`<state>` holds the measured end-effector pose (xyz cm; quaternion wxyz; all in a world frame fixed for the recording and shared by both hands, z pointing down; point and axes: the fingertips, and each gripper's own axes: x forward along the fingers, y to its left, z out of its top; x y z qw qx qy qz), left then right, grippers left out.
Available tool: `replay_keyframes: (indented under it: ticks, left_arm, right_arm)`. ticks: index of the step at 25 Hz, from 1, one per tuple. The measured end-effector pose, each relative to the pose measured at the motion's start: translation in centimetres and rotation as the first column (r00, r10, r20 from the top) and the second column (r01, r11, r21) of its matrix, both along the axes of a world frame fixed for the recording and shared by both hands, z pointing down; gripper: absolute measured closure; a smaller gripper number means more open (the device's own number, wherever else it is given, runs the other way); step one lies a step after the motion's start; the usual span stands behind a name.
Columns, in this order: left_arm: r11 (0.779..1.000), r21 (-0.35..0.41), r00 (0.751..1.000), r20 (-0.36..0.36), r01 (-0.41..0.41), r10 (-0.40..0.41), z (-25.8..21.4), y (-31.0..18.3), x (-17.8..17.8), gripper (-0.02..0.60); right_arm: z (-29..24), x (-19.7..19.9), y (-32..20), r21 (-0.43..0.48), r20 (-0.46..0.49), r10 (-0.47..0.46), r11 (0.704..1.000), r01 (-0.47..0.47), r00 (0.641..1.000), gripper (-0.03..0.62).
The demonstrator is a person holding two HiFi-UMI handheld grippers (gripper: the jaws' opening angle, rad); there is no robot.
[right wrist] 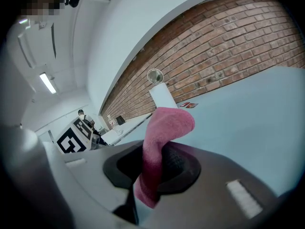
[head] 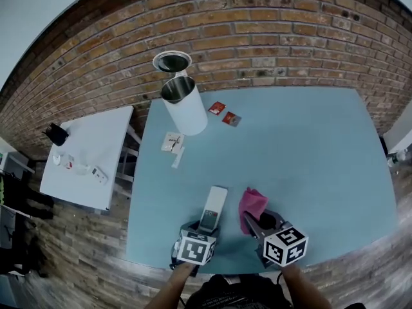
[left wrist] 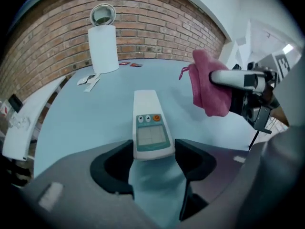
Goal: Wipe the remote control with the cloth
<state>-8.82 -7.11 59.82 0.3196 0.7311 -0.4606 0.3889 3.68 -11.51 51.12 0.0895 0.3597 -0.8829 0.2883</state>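
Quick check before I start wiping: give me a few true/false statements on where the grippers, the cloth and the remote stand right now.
1. The right gripper is shut on the pink cloth. True.
2. The pink cloth lies flat on the remote control. False: it is held up in the gripper, to the right of the remote control and clear of it.
3. The remote control's near end sits between the left gripper's jaws. True.
4. The remote control lies face down. False: its screen and buttons face up on the blue table.
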Motion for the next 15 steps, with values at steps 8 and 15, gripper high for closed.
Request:
replay_keyframes:
  ticks: [8,15]
  left_arm:
    - [1.000,-0.003,0.988,0.154,0.017,-0.016,1.1,0.1,-0.2,0.307]
    - [0.991,0.130,0.985,0.161,0.032,-0.053,-1.5,-0.3,-0.2,0.304]
  right_arm:
    - [0.4,0.1,-0.2,-0.008,0.017,-0.067,0.998,0.067,0.998,0.517]
    - [-0.3,-0.7,0.3,0.009,0.016,-0.095,0.995,0.095,0.995,0.517]
